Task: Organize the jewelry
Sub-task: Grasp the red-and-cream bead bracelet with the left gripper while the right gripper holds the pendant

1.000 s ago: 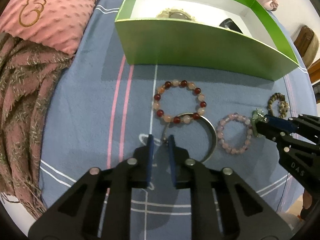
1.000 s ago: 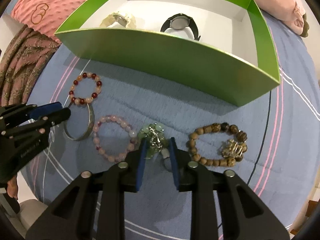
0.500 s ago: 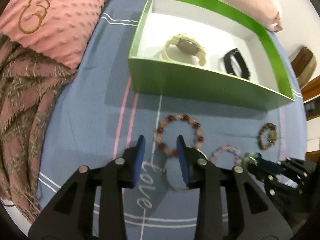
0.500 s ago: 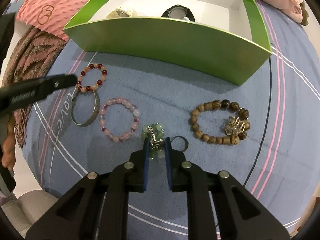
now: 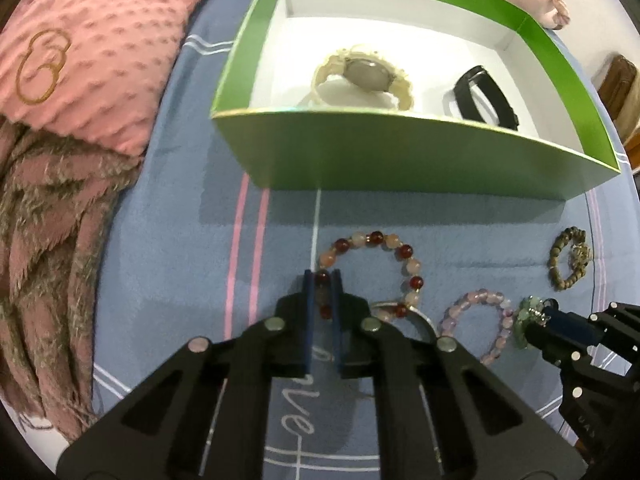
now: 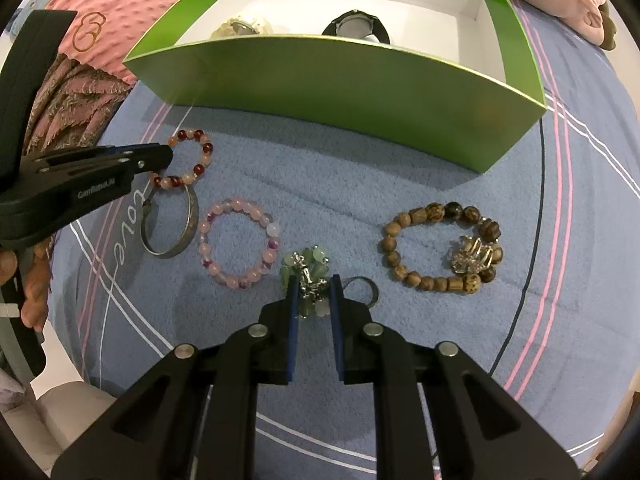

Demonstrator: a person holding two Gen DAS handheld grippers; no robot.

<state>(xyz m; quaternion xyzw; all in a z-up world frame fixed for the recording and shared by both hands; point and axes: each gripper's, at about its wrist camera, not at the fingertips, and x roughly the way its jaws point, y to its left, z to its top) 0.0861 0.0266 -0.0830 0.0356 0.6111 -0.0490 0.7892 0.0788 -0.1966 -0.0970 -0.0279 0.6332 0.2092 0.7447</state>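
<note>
left wrist: gripper [image 5: 322,280] tight on red bracelet [image 5: 372,268]

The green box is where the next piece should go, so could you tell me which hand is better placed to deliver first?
Left, probably: the left gripper is shut on the red bead bracelet, nearest the green box.

A red-and-peach bead bracelet [image 5: 370,274] overlaps a metal bangle [image 6: 172,222] on the blue bedspread; beside them lie a pink bead bracelet [image 6: 239,249], a green-stone ring [image 6: 310,276] and a wooden bead bracelet [image 6: 440,246] (charm attached).
</note>
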